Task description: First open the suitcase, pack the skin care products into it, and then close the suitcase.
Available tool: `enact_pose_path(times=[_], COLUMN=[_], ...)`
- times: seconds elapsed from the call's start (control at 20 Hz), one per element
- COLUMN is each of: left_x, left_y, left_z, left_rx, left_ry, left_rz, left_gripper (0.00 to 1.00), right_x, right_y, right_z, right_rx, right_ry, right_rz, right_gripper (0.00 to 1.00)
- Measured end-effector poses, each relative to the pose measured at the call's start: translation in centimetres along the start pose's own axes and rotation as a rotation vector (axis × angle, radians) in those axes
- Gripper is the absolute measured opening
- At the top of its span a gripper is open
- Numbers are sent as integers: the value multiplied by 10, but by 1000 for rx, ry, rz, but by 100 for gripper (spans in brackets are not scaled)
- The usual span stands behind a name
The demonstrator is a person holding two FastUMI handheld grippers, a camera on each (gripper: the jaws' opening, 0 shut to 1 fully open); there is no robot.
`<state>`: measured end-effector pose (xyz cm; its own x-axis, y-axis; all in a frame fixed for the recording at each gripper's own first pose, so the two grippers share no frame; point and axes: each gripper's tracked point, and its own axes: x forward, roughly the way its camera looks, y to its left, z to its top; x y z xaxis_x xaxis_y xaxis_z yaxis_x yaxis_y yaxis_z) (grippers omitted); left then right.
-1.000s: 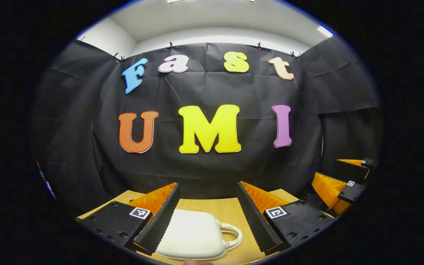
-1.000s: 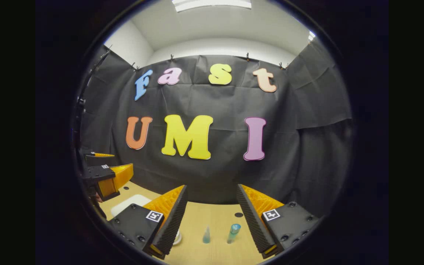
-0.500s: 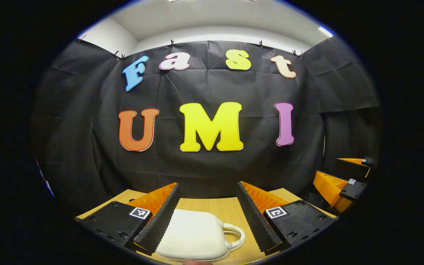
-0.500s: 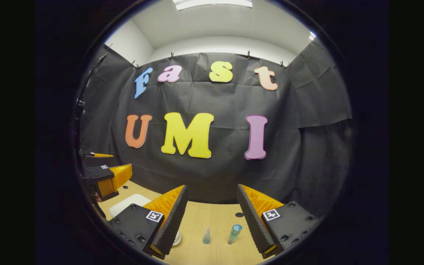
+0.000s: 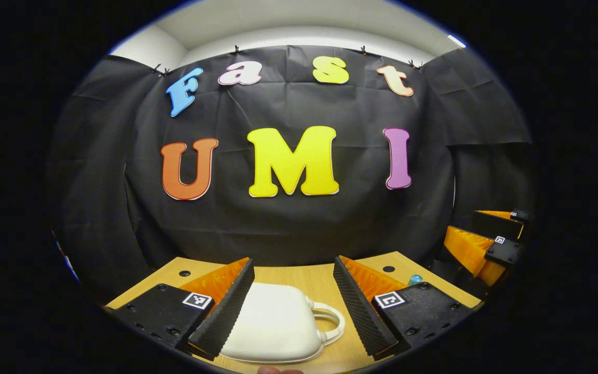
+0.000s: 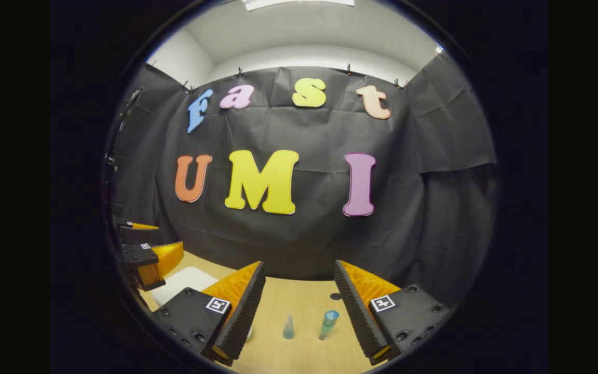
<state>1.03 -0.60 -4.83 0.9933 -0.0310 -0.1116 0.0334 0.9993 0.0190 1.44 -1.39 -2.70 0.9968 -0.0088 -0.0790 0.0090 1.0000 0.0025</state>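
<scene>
I am holding both jaws spread: left gripper above the closed white hard-shell suitcase, right gripper above two small bluish bottles on the wooden worktop.

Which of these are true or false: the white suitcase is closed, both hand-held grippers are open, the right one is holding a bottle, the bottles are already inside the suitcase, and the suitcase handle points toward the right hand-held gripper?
1. The white suitcase is closed. True.
2. Both the left hand-held gripper and the right hand-held gripper are open. True.
3. The right hand-held gripper holds a bottle. False: it holds nothing; the cone-topped bottle and the blue-capped bottle stand free on the table.
4. The bottles are inside the suitcase. False: they stand on the table.
5. The handle points toward the right hand-held gripper's side. True.
</scene>
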Motion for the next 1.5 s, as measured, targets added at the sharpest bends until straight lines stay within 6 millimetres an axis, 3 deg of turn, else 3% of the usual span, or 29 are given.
enact_pose_path(times=[0.25, 0.6, 0.75, 0.95, 1.1, 1.25, 1.5], left_x=[11, 31, 38, 51, 56, 67, 80], left_y=[-25, -51, -63, -78, -80, -78, -73], left_z=[-27, -118, -147, -178, -204, -218, -232], left_rx=[95, 460, 579, 768, 864, 895, 931], left_ry=[58, 283, 335, 388, 460, 499, 569], left_rz=[-60, -156, -207, -239, -253, -232, -206], left_gripper=[98, 98, 96, 96, 96, 95, 77], right_x=[-2, -13, -21, -26, -27, -29, -26], right_y=[-17, -88, -111, -124, -128, -133, -136], right_z=[-26, -46, -60, -65, -72, -78, -91], right_rx=[-14, -23, -9, -11, -3, -1, 12], right_ry=[61, 99, 134, 145, 161, 174, 205], right_rz=[1, -117, -169, -191, -188, -183, -167], right_gripper=[79, 79, 79, 79, 78, 79, 79])
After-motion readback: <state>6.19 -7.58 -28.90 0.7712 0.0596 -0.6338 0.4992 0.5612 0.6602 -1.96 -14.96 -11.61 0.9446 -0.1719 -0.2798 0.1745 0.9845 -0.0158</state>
